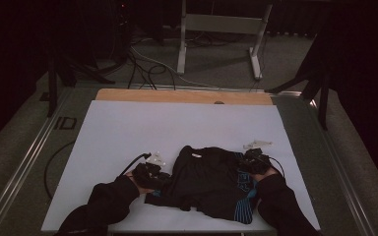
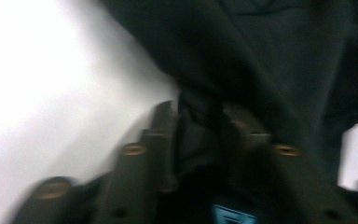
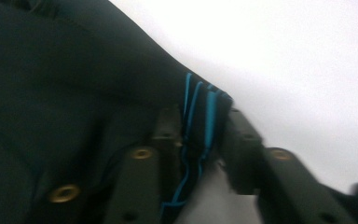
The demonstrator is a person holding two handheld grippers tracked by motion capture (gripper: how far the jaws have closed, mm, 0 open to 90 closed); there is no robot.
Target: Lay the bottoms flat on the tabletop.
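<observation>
A black shirt with blue stripes lies crumpled on the white table top, near the front edge. My left gripper is at the shirt's left edge and is shut on a fold of its black cloth. At the shirt's right edge my right gripper is shut on the blue-striped hem. Both forearms in dark sleeves come in from the bottom.
The far part of the white table top is bare, with a wooden strip along its back edge. A metal frame and cables lie on the floor beyond. A black cable hangs off the table's left side.
</observation>
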